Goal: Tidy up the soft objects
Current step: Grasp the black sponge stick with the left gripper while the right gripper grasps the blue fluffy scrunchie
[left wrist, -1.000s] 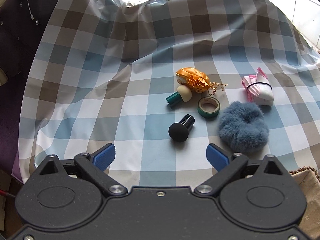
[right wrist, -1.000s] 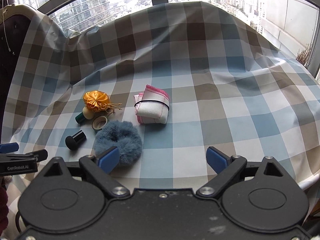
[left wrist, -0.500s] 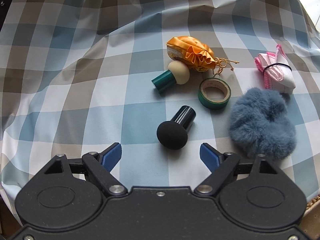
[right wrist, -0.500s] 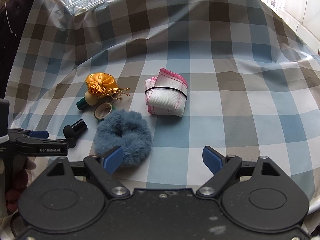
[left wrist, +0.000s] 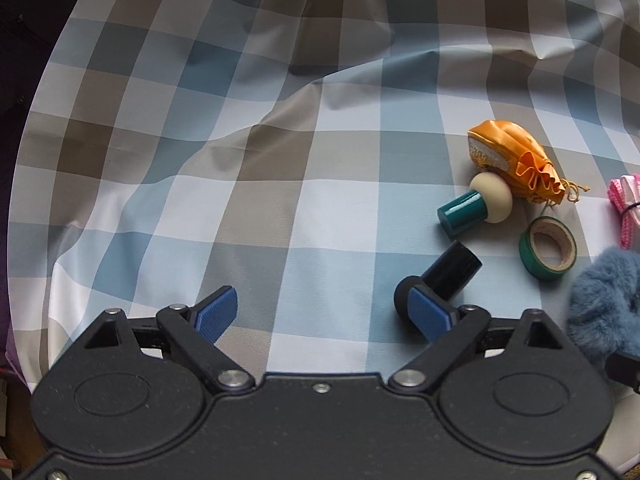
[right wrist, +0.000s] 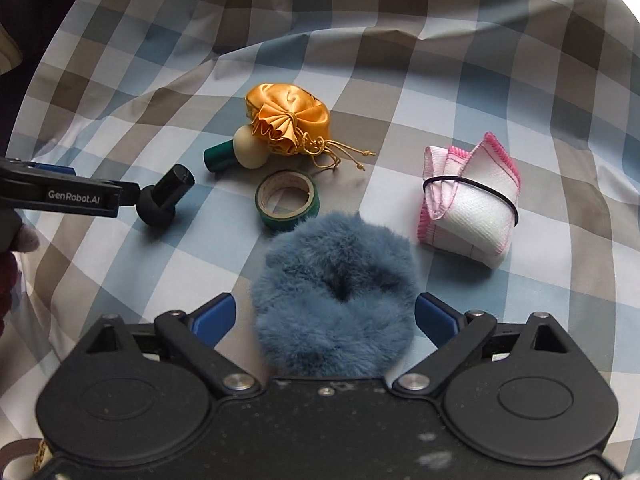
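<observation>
1. My right gripper (right wrist: 325,318) is spread wide, with the blue fluffy scrunchie (right wrist: 334,292) between its fingers, not yet pinched.
2. My left gripper (left wrist: 324,314) is also spread and holds nothing; its right finger is beside the black sponge applicator (left wrist: 438,280).
3. Orange satin pouch (right wrist: 286,118) and banded white cloth (right wrist: 470,208) lie untouched on the checkered cloth (right wrist: 480,80); I judge nothing is sorted yet.

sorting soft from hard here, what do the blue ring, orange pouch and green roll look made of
Blue ring: looks like faux fur over a soft core, matte, with dense fuzzy pile.
Orange pouch: probably satin, glossy, with shiny gathered folds and a cord tie.
Green roll: seems to be plastic tape on a cardboard core, smooth green outside, tan inner ring.
</observation>
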`<state>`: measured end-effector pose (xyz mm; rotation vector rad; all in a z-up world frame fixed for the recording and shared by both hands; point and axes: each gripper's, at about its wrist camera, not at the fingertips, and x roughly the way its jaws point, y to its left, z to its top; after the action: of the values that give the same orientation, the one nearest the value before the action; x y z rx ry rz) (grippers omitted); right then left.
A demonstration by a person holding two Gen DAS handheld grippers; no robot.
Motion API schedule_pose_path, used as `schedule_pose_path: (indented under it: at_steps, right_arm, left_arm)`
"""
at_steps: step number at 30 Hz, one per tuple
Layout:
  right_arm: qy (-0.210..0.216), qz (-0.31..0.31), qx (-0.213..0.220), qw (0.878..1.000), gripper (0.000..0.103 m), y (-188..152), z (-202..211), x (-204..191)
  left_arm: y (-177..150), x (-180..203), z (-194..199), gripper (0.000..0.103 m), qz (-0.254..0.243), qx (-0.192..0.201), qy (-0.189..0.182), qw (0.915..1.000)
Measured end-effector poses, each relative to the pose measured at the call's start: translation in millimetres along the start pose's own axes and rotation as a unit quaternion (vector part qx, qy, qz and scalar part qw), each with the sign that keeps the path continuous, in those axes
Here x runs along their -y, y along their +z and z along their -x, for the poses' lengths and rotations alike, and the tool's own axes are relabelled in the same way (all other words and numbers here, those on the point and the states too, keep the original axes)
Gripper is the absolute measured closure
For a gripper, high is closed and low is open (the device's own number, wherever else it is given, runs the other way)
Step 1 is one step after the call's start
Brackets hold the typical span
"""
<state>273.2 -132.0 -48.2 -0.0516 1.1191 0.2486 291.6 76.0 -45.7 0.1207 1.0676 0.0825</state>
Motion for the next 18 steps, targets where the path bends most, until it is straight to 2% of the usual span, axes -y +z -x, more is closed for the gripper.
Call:
schedule_pose_path:
  at_steps: [2,4,6,9,12,15,18]
  right_arm:
    - [-0.012,0.005,-0.009,1.0,0.01,1,-11,-3]
    - [-0.032,0.008,-0.017,0.999,0.019,0,-20,-4]
    - [-0.036,0.002,-0.021,0.999,0.035,-3,-24,1]
    - [-0.034,-0.01,-0.015,0.999,0.047,-8,-21,11]
    - [-0.034,-0.035,-0.013,0.999,0.048,-13,-12,28]
    - [-0.038,-0.062,-0.006,0.997,0.048,-18,-1,48]
    - [-0.043,-0.079,-0.001,0.996,0.048,-21,5,65]
  left_arm:
    - [-2,-6,-2,0.014,0.008,-0.008,0.004,0.9999]
    - [-5,-11,-5,0.014,0.015,-0.017,0.004,0.9997]
    - [-9,-15,-8,0.014,0.019,-0.024,0.004,0.9995]
    - [-15,-17,-12,0.014,0.017,-0.036,0.011,0.9992]
    - [-22,-21,-14,0.015,0.019,-0.054,0.006,0.9983]
    - [-31,-27,-13,0.015,0.026,-0.082,-0.028,0.9959]
    - [-39,-27,-6,0.015,0.02,-0.093,-0.056,0.9938]
